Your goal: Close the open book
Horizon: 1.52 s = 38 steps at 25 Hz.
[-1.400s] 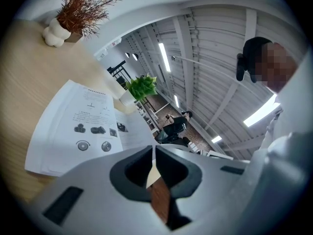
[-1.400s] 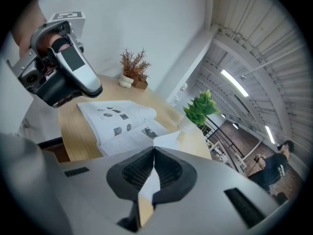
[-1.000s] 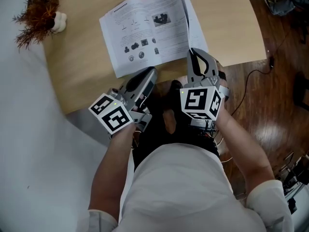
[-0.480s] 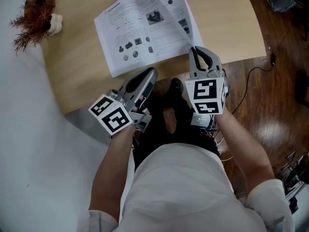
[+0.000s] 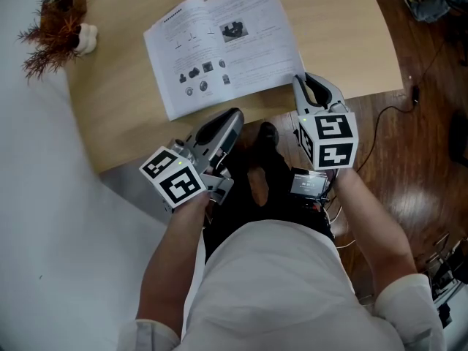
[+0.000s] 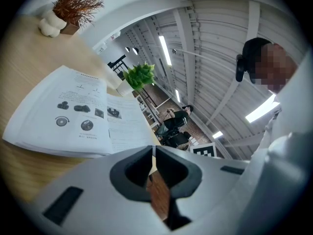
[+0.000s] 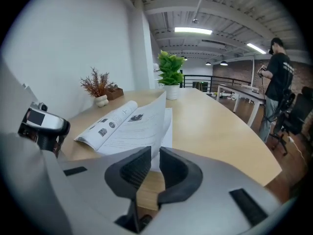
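The book (image 5: 212, 57) lies open and face up in the upper middle of the head view, near the worktop's (image 5: 117, 123) front edge. Its wide span runs left to right, tipped a little upward toward the right of the frame. The spine crosses that span, and the tops of the pages point to the upper edge. The left page is flat and shows small printed figures. In the right gripper view the right page arches upward off the stack. The paper is thin, white and matte, printed in grey and black.

The worktop is pale, smooth wood with a curved edge. At its upper left corner stands a rust-coloured dried plant (image 5: 51, 28) beside a small knobbly white ornament (image 5: 86, 39). A leafy green potted plant (image 7: 170, 72) sits at the far end. To the right lies a glossy dark wooden floor (image 5: 409, 167) with a thin cable (image 5: 380, 115) across it. The room is long, with white walls, exposed beams and strip lights (image 7: 193, 31).

The left tongs (image 6: 153, 153) are pressed together with nothing between them, low at the worktop's near edge. The right tongs (image 7: 154, 158) stand a narrow slit apart and grip nothing. Their tips are just beside the book's lower right corner. Both tongs have grey moulded shells with black ribbed pads.
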Motion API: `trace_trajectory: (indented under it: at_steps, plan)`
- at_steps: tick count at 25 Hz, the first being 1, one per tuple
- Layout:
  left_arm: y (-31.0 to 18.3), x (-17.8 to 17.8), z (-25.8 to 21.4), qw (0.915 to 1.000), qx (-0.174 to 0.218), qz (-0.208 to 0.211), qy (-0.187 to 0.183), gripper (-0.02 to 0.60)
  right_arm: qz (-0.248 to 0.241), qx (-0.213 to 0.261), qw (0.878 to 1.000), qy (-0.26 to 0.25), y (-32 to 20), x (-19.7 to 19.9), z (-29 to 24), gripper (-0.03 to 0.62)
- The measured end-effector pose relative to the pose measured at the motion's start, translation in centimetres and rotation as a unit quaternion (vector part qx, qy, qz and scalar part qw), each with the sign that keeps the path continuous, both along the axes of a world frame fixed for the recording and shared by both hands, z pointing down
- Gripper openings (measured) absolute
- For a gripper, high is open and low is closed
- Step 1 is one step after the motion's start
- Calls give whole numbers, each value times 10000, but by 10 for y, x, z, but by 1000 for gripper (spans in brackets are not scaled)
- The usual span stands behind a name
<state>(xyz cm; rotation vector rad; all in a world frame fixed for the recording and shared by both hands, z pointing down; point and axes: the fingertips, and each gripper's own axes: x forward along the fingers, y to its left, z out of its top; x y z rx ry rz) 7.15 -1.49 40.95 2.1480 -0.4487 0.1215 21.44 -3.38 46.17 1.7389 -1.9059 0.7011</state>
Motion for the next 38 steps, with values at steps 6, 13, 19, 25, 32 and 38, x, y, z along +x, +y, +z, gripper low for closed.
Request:
trace_trajectory:
  at_steps: [6, 13, 19, 25, 32, 38]
  plan:
    - [2, 5, 0, 10000, 19, 6, -50, -1, -29, -103, 9999, -103, 3, 5, 7, 35]
    - [3, 11, 2, 10000, 23, 7, -82, 0, 117, -277, 9995, -99, 11, 23, 18, 35]
    - [3, 18, 2, 10000, 5, 37, -91, -1, 230, -377, 9989, -127, 15, 37, 21, 35]
    - [2, 24, 1, 9999, 45, 72, -123, 0, 230, -385, 9989, -115, 16, 43, 22, 35]
    - [1, 24, -2, 9997, 163, -9, -202, 0, 144, -350, 9992, -101, 17, 46, 19, 35]
    - [3, 23, -6, 9992, 303, -172, -203, 0, -53, -232, 9997, -42, 19, 45, 13, 35]
